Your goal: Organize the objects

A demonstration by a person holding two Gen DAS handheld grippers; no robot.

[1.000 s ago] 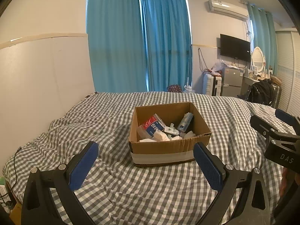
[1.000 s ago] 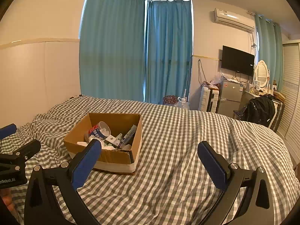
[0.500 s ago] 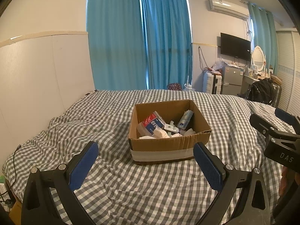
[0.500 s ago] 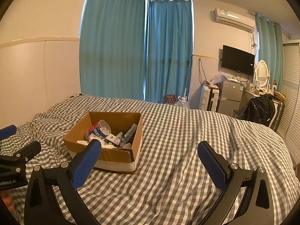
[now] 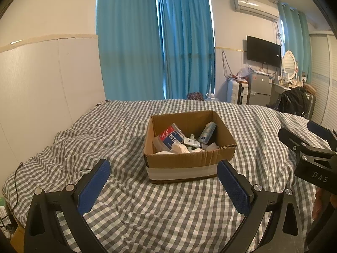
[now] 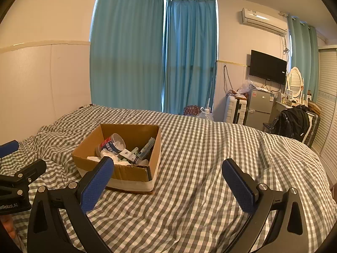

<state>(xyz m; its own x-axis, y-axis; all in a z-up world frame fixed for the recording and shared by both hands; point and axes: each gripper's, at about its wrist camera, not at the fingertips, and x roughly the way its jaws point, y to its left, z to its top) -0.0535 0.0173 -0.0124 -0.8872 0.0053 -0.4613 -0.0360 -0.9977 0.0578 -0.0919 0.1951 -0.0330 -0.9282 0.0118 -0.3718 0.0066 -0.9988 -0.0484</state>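
- The cardboard box (image 5: 189,145) sits mid-bed (image 5: 126,200), well away from every edge, with a can (image 5: 169,136), a tube (image 5: 207,132) and tissues heaped inside.
- These look light and partly soft; the stiff can's body should give the best hold.
- Left gripper (image 5: 161,179) fingers: spread wide, empty.
- Right gripper (image 6: 168,179) fingers: spread wide, empty, touching nothing.

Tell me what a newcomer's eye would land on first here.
First, the open cardboard box sitting mid-bed on the gray checked cover, crammed with clutter: a red-and-blue tub, tubes and crumpled tissue. Next, the teal curtains filling the far wall behind the bed. In the foreground, the left gripper and right gripper hover open and empty, short of the box.
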